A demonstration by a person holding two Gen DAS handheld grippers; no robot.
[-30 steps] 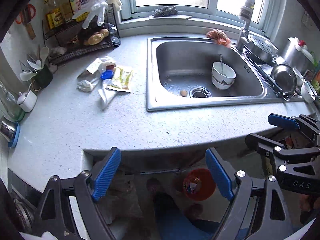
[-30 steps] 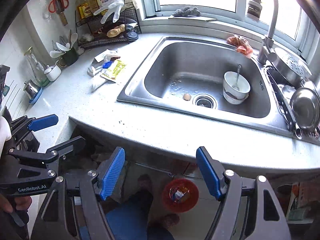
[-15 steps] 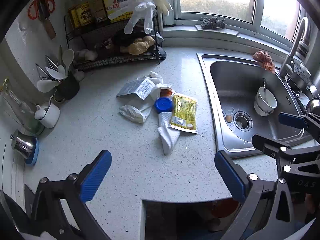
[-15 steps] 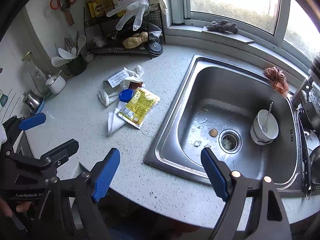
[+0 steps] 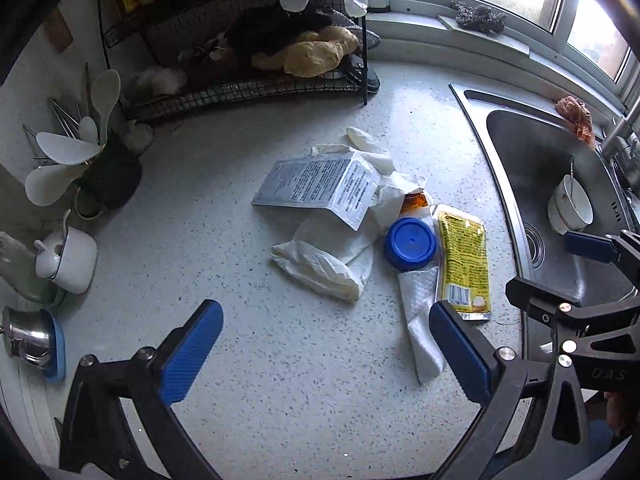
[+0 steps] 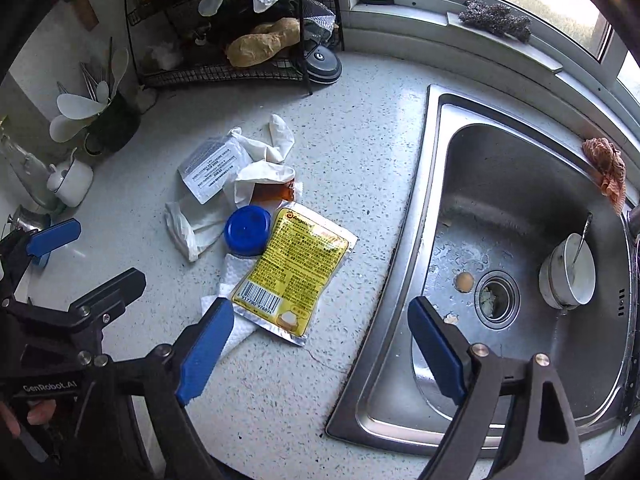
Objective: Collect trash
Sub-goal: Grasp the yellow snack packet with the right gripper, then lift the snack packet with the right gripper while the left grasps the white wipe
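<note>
Trash (image 5: pixel 372 232) litters speckled countertop (image 5: pixel 280 360) beside sink (image 6: pixel 520 216); both tools apart, right widening.

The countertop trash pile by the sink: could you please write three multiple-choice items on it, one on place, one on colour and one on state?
1. Where does the yellow packet lie?
A. in the sink
B. on the countertop, left of the sink
C. on the wire rack

2. What colour is the round lid beside the packet?
A. red
B. green
C. blue

3. What is between the fingers of the right tool?
A. nothing gripped
B. the lid
C. a white tissue

Answers:
1 B, the packet lies flat on the speckled countertop, short of the sink rim.
2 C, the lid is plainly blue, touching the packet's upper left edge.
3 A, the jaws are opening, with only counter and sink edge seen between them.
</note>
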